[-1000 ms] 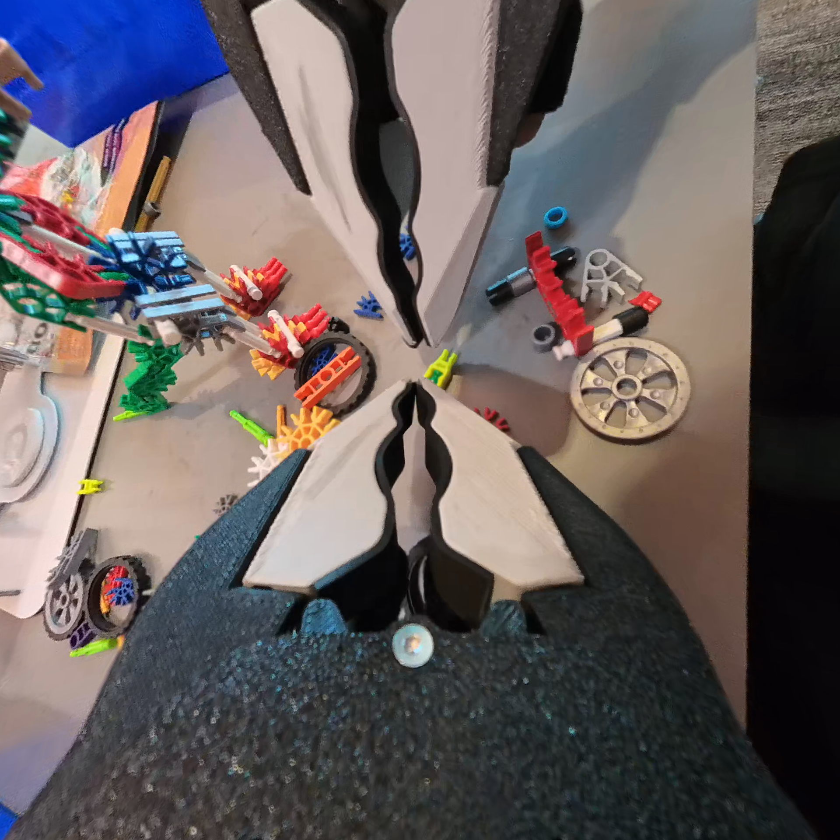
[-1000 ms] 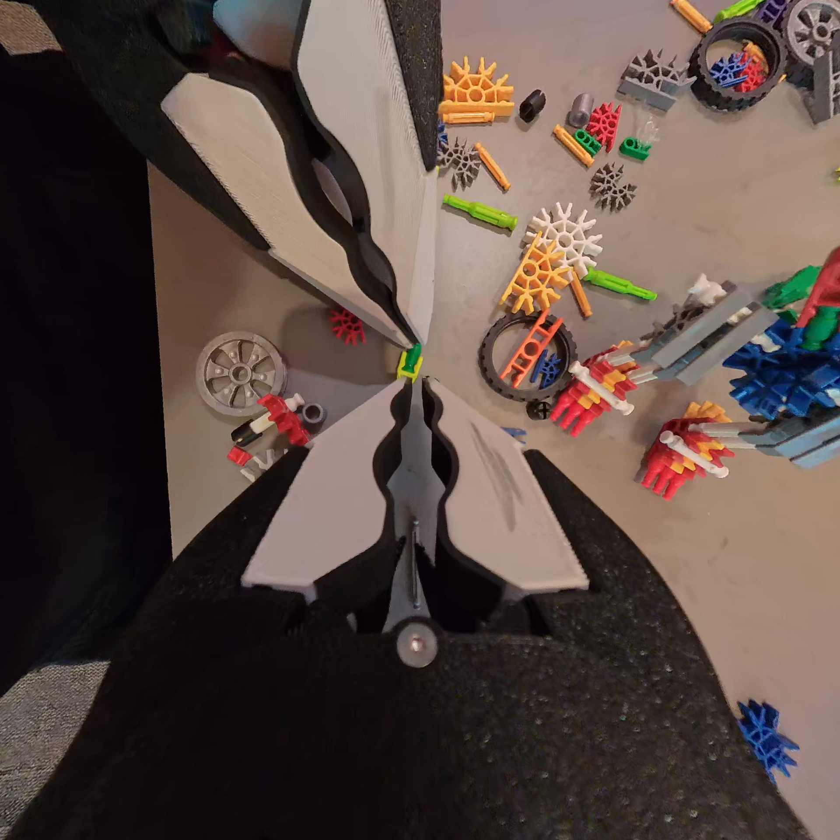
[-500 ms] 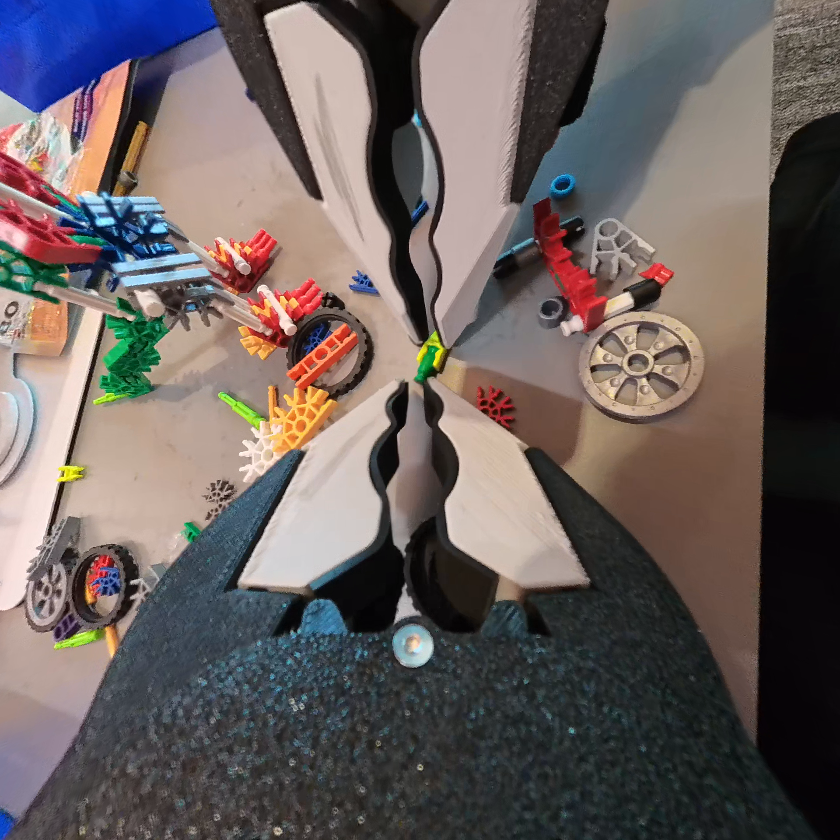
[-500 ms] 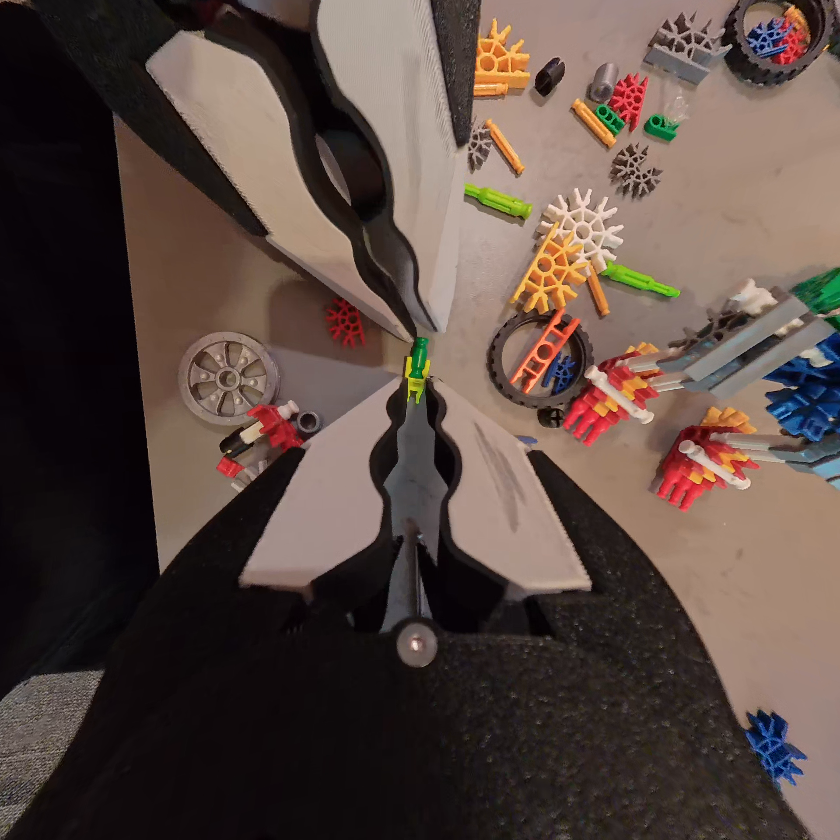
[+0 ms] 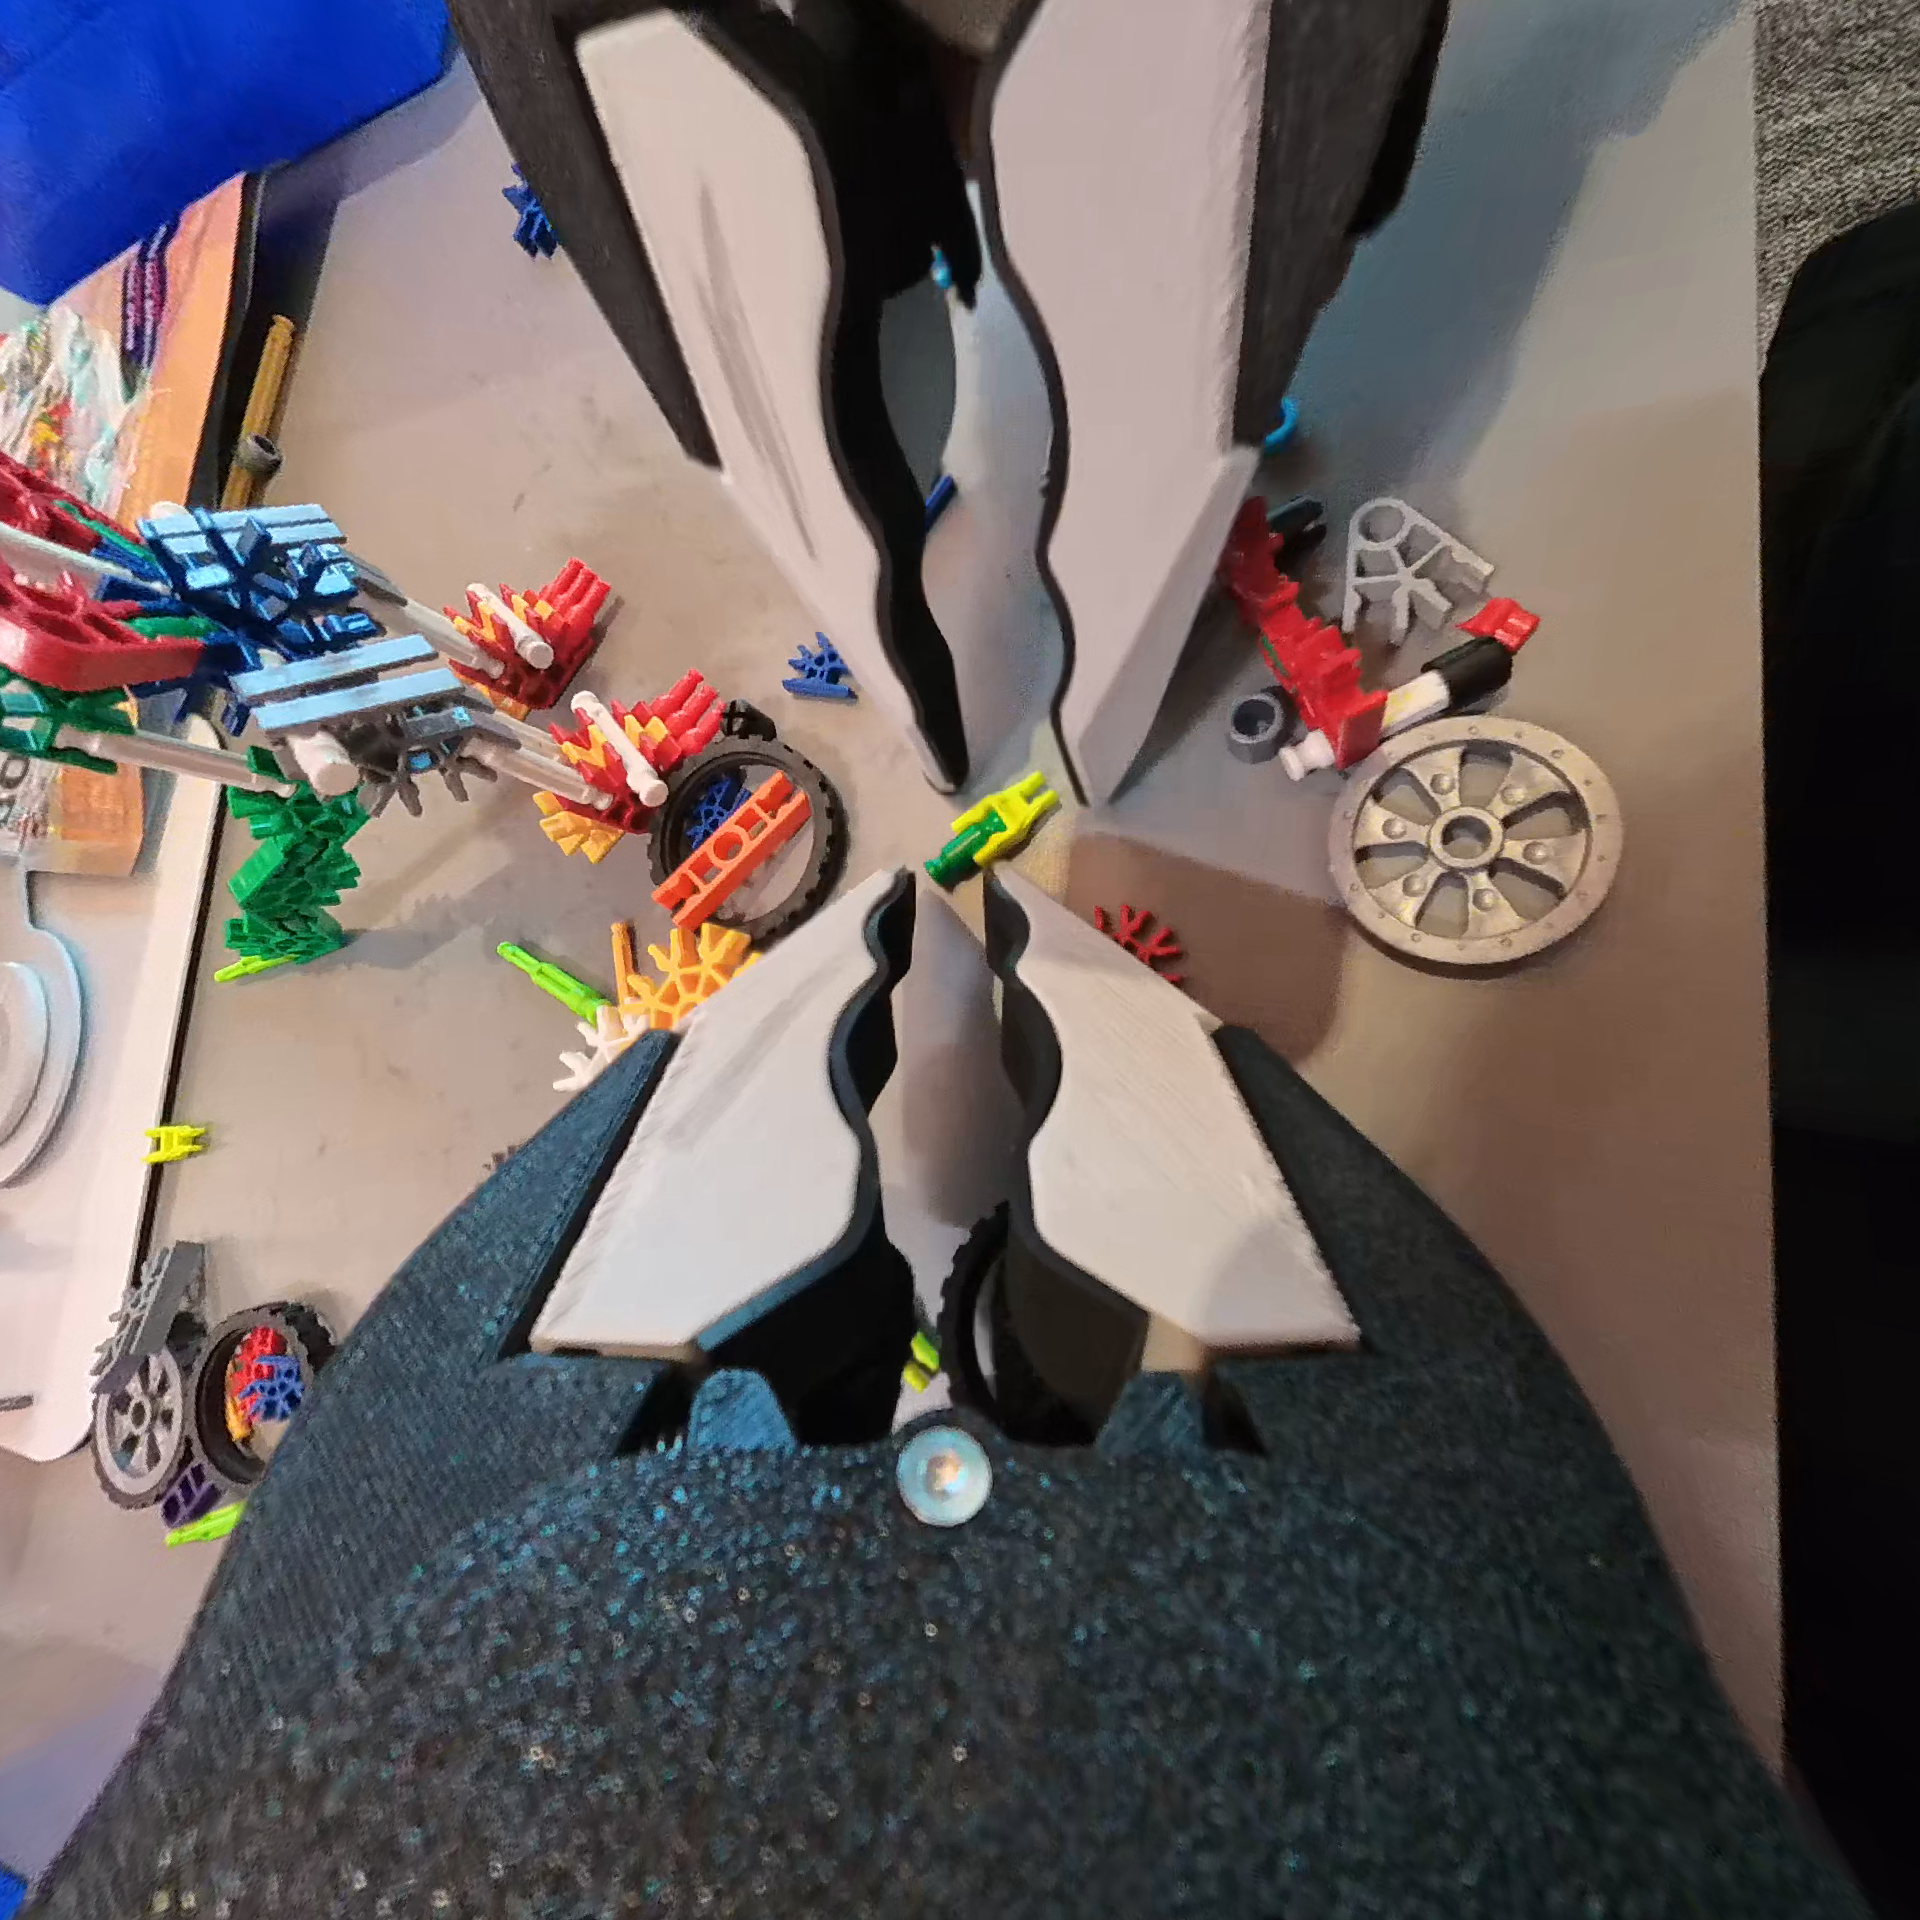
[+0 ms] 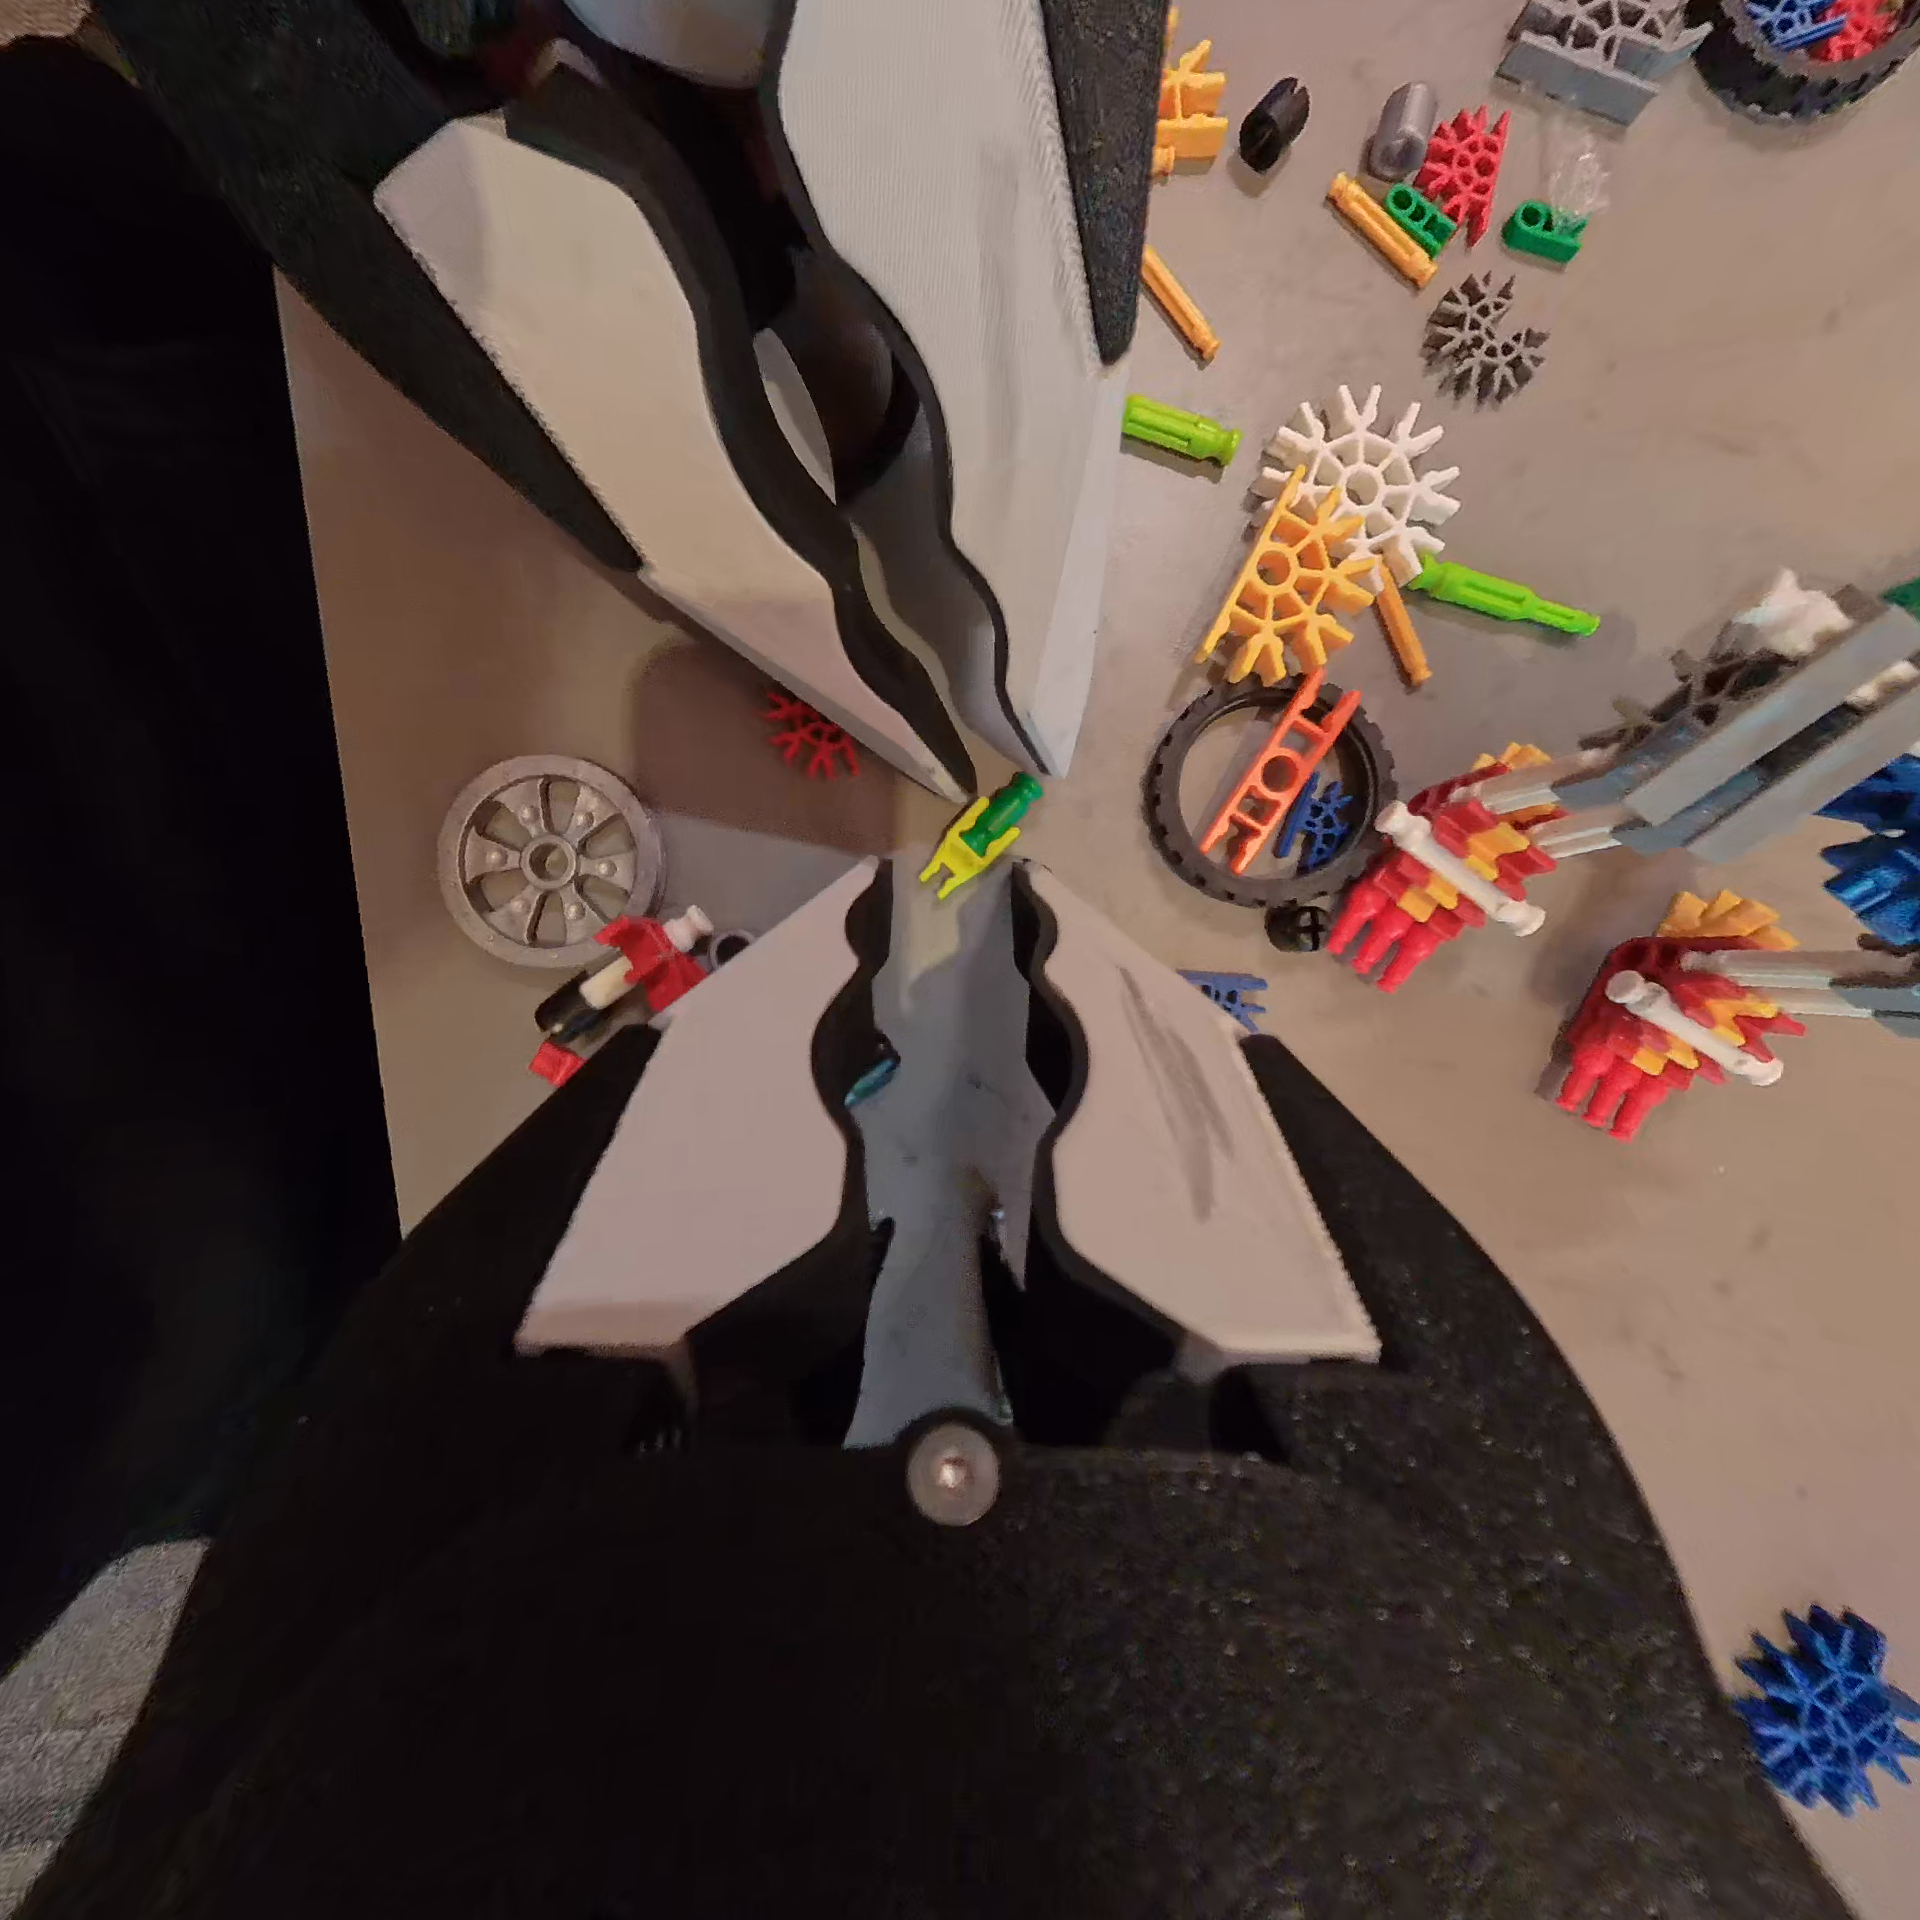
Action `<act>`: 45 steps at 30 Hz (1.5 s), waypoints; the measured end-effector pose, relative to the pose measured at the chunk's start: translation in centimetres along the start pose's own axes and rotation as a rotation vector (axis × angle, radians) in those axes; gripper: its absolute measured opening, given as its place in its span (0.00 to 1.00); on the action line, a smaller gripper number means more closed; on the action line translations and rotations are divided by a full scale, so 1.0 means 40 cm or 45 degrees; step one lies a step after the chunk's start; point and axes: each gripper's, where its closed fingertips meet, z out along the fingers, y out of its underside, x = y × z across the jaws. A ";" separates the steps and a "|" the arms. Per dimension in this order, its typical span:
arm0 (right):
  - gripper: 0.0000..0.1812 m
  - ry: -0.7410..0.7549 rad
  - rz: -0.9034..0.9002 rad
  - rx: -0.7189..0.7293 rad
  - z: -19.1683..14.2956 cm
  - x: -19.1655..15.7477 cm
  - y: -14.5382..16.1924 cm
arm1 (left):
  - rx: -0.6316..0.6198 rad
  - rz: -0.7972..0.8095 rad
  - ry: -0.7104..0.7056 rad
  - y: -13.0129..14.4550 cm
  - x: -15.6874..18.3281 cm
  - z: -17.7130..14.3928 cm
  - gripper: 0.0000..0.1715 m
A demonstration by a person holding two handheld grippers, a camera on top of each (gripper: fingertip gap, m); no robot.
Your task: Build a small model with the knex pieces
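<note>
— Yellow clip on a short green rod (image 5: pixel 992 826): where is it on your feed?

— Right between my two tools. My left hand-held gripper (image 5: pixel 945 883) points at it from one side and my right hand-held gripper (image 6: pixel 951 868) from the other, the four tips almost ringing it.

— Is either one gripping it?

— No. Both are released, jaws parted a little wider than the piece. The clip end lies just at the mouth of the right one, and the green end points toward the left one. I cannot tell whether it rests on the table (image 5: pixel 1507 1195) or sits slightly above it.

— What lies around it?

— A small red snowflake connector (image 5: pixel 1138 935) is just beside my left tips. A silver spoked wheel hub (image 5: pixel 1475 842) lies farther that way, next to a red and black cluster (image 5: pixel 1320 665). On the other side a black tyre (image 6: pixel 1164 800) holds an orange ladder piece (image 6: pixel 1278 769). Past it lie a yellow fan connector (image 6: pixel 1294 592) and a white snowflake connector (image 6: pixel 1361 468), touching. Beyond is a built model (image 5: pixel 312 665) of blue, grey and red parts.
</note>
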 end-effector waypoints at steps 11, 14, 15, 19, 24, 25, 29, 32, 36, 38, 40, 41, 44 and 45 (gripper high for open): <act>0.03 0.029 0.036 0.060 -0.007 0.016 0.001 | 0.012 0.014 -0.025 -0.007 -0.010 0.004 0.09; 0.03 0.021 0.047 0.075 -0.012 0.019 0.001 | 0.015 0.021 -0.029 -0.009 -0.010 0.005 0.09; 0.03 0.019 0.050 0.079 -0.014 0.020 0.000 | 0.014 0.026 -0.032 -0.010 -0.011 0.006 0.09; 0.03 0.011 0.068 0.106 -0.024 0.028 -0.006 | 0.005 0.069 -0.063 -0.011 -0.017 0.009 0.09; 0.03 -0.010 0.088 0.141 -0.039 0.032 -0.014 | -0.021 0.131 -0.089 -0.010 -0.020 0.018 0.03; 0.03 -0.010 0.091 0.143 -0.040 0.034 -0.013 | -0.018 0.140 -0.099 -0.012 -0.022 0.020 0.02; 0.04 0.011 0.102 0.167 -0.053 0.045 -0.017 | -0.007 0.135 -0.119 -0.019 -0.030 0.021 0.02; 0.09 0.038 0.080 0.238 -0.085 0.054 -0.028 | 0.022 0.089 -0.120 -0.025 -0.040 0.017 0.02; 0.11 0.152 -0.068 0.313 -0.133 0.066 -0.047 | 0.180 -0.107 0.015 -0.064 -0.035 0.001 0.02; 0.11 0.195 -0.154 0.314 -0.144 0.062 -0.053 | 0.258 -0.193 0.088 -0.086 -0.034 -0.008 0.02; 0.10 0.221 -0.250 0.317 -0.150 0.051 -0.059 | 0.331 -0.268 0.158 -0.107 -0.034 -0.020 0.02; 0.09 0.227 -0.283 0.325 -0.153 0.045 -0.064 | 0.359 -0.290 0.196 -0.116 -0.030 -0.025 0.02; 0.03 0.253 -0.377 0.341 -0.161 0.028 -0.077 | 0.429 -0.332 0.276 -0.139 -0.021 -0.041 0.02; 0.03 0.259 -0.399 0.335 -0.163 0.023 -0.079 | 0.440 -0.333 0.296 -0.143 -0.017 -0.044 0.02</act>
